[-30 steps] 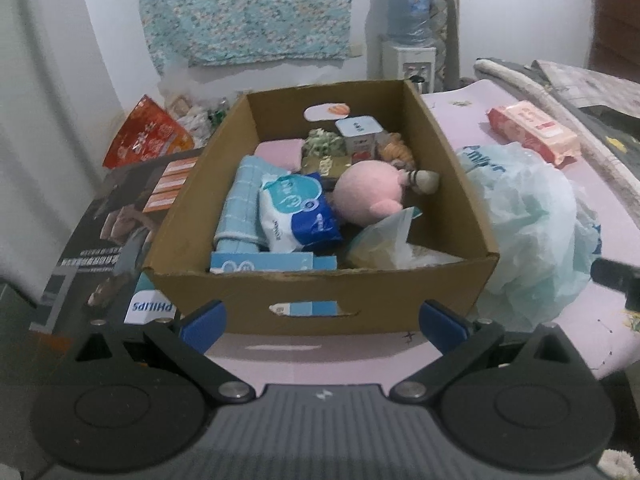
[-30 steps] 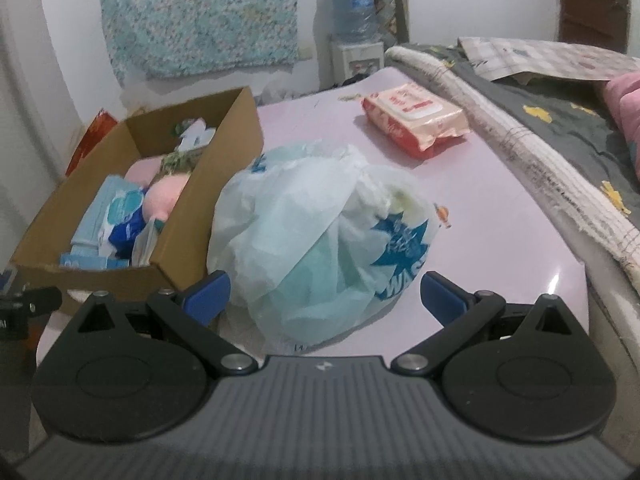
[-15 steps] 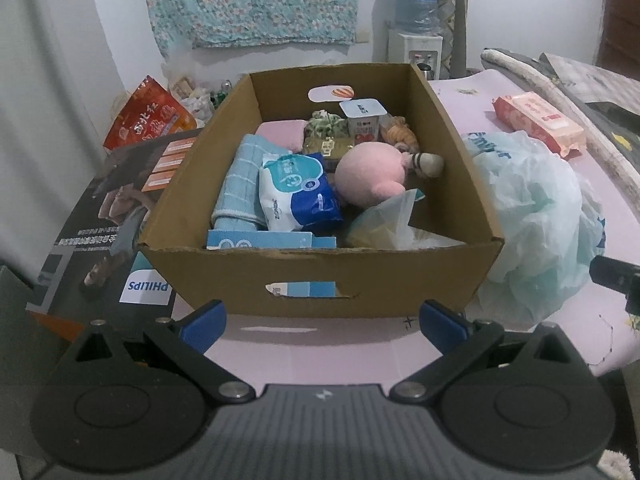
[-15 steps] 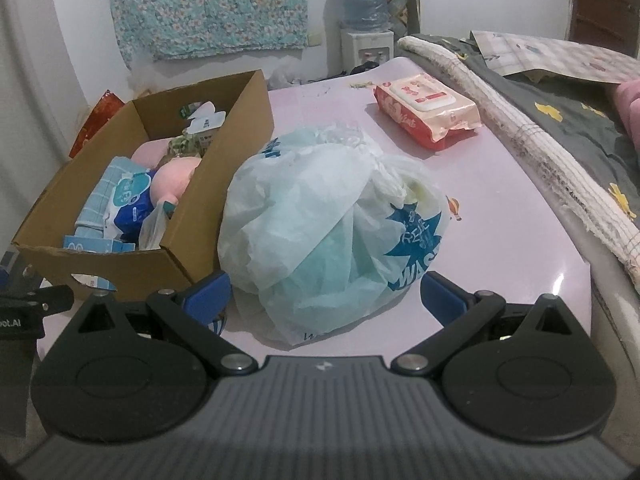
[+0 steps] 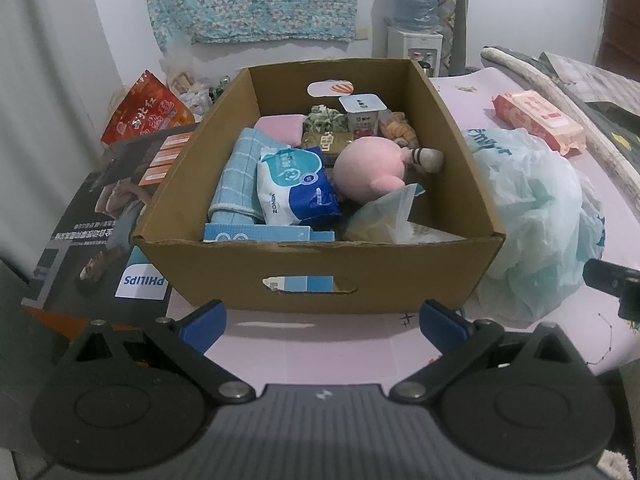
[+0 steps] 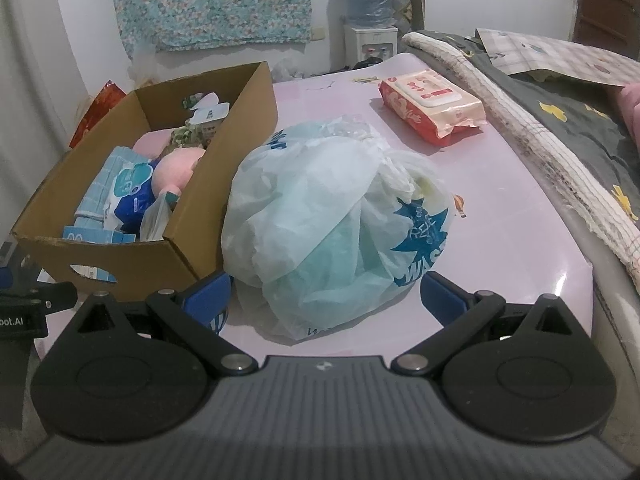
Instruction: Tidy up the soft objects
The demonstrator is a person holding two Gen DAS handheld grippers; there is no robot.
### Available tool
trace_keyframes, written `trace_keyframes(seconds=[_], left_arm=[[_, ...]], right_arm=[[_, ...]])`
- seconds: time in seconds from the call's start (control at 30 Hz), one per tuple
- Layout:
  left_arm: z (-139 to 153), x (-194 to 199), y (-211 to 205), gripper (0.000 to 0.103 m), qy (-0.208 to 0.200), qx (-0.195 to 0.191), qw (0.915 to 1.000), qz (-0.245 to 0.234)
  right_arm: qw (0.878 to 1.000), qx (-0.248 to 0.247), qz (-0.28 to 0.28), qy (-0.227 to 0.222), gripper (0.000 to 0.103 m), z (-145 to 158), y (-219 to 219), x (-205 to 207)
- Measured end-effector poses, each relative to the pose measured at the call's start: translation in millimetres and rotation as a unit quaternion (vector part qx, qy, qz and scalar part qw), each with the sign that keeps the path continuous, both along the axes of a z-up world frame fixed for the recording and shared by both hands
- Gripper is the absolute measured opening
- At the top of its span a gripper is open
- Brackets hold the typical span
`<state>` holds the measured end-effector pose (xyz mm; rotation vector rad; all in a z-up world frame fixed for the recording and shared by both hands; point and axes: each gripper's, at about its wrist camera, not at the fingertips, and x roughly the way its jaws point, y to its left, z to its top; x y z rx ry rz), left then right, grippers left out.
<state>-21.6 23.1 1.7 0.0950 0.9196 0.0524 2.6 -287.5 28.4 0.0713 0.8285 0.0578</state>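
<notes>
Cardboard box [image 5: 320, 268] sits square ahead of my left gripper [image 5: 322, 322], its near wall just beyond the fingertips and centred between them; fingers [image 5: 202, 326] spread wide, nothing held. Box already carries most of the soft goods: pink plush [image 5: 368, 178] toward the right finger's side, blue tissue pack [image 5: 294, 190] and folded blue towel [image 5: 236, 176] toward the left finger's side, smaller bits packed against the far wall. I read the box as the collecting point, hence my left side parked in front of it. Right gripper [image 6: 324, 304] is likewise wide open and empty, with the pale plastic bag [image 6: 332, 224] bulging between and just beyond its fingers, nearly touching the left one; I cannot tell if it actually touches. Bag rests on the pink bench [image 6: 500, 208], pressed against the box's side wall. Red wipes pack [image 6: 432, 106] lies well beyond the bag, further along the bench. My guess: the bag goes next, being closest and already framed by the right fingers. It is loose and crinkly, so a pinch may catch film only and let the contents sag.
</notes>
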Motion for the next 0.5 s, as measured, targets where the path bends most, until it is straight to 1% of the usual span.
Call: trace_keyframes(seconds=[0.3, 0.5], left_arm=[[-2.2, -0.2, 0.2, 0.103, 0.002, -0.002, 1.0, 0.002], [-9.0, -2.2, -0.4, 0.103, 0.013, -0.008, 0.9999, 0.007]], right_arm=[[1.0, -0.009, 0.007, 0.0, 0.102, 0.2, 4.2, -0.7], [1.0, -0.015, 0.013, 0.006, 0.102, -1.6, 6.7, -0.4]])
